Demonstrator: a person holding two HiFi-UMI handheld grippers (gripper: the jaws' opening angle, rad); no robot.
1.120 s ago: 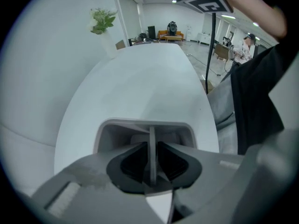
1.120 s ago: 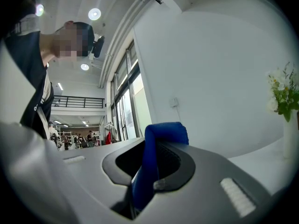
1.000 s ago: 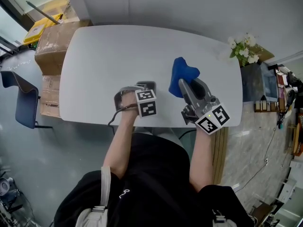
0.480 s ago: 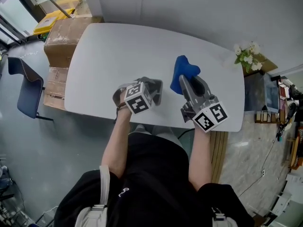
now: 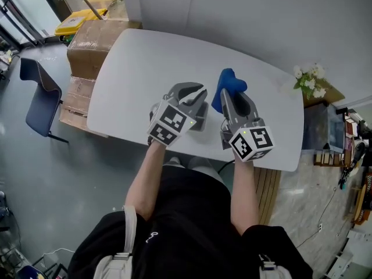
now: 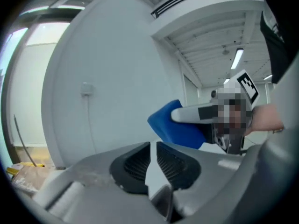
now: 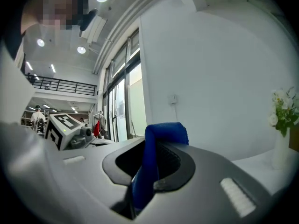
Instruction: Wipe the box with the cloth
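Cloth (image 5: 230, 83) clamped in right hand-held gripper (image 5: 227, 97); left hand-held gripper (image 5: 196, 90) closed, empty

Tabletop (image 5: 133, 68) open beyond left gripper (image 5: 196, 97), flowers (image 5: 308, 77) at right corner

The left gripper (image 5: 199, 93), at the end of the left forearm (image 5: 145, 176), points forward and a little toward the right one. Its jaws stand almost together, with nothing between them. The right gripper (image 5: 228, 97), on the right forearm (image 5: 244, 182), points forward with its jaws pressed on the blue cloth (image 5: 229, 81).
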